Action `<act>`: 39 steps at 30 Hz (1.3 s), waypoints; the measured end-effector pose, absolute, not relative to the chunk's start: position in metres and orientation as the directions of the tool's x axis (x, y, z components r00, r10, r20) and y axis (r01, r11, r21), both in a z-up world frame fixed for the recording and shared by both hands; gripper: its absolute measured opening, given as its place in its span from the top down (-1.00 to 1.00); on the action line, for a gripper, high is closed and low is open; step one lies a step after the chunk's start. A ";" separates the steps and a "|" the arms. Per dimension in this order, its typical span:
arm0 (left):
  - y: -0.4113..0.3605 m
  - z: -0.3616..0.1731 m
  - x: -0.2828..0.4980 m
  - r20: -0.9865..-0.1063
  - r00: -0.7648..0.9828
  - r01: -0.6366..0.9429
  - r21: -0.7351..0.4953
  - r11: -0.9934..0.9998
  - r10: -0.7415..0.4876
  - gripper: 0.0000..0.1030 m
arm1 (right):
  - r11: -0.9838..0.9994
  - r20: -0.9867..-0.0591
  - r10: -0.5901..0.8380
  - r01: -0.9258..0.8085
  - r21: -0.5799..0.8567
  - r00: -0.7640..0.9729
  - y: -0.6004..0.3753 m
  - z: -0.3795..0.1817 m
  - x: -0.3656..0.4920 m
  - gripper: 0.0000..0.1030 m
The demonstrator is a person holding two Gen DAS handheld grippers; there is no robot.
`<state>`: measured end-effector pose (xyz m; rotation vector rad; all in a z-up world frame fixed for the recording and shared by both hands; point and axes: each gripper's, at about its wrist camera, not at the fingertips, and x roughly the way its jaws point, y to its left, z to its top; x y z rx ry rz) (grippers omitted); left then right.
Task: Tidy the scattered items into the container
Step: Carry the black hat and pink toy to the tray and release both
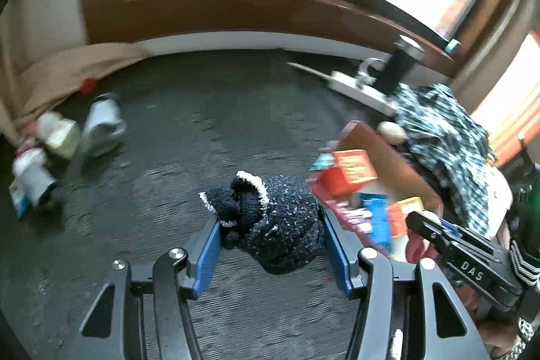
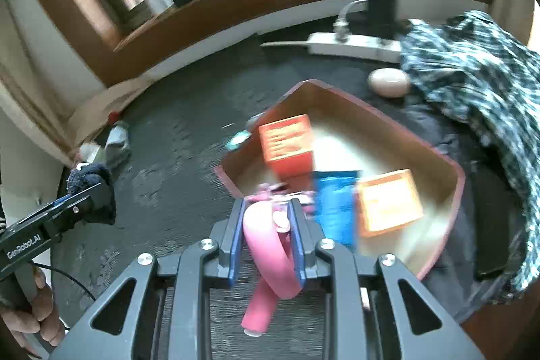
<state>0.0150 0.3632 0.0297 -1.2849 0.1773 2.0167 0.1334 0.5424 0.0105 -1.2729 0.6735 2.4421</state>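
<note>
We've got the right gripper point(image 2: 266, 221) clamped on a pink band point(image 2: 270, 258), the box point(image 2: 438, 154) dead ahead and nearer to it. Left gripper point(image 1: 270, 225) pinches the dark knit sock point(image 1: 280, 221); for it, the box sits off right.

Open dark carpet point(image 1: 209, 130) left of box point(image 2: 452, 191), checked cloth point(image 2: 472, 66) crowding its far side, boxes filling inside
</note>
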 end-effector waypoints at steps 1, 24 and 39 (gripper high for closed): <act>0.377 0.030 0.019 -0.831 -0.227 -0.653 -0.258 -0.712 0.509 -0.13 | -0.837 -0.826 0.059 -0.478 0.265 -0.561 0.550 0.011 0.138 0.48; 0.456 0.010 0.006 -0.860 -0.174 -0.644 -0.269 -0.716 0.479 -0.49 | -0.809 -0.808 0.073 -0.509 0.295 -0.584 0.633 0.002 0.122 0.48; 0.393 -0.002 -0.019 -0.880 -0.210 -0.523 -0.267 -0.809 0.426 -0.49 | -0.841 -0.794 0.039 -0.449 0.302 -0.607 0.632 0.004 0.054 -0.04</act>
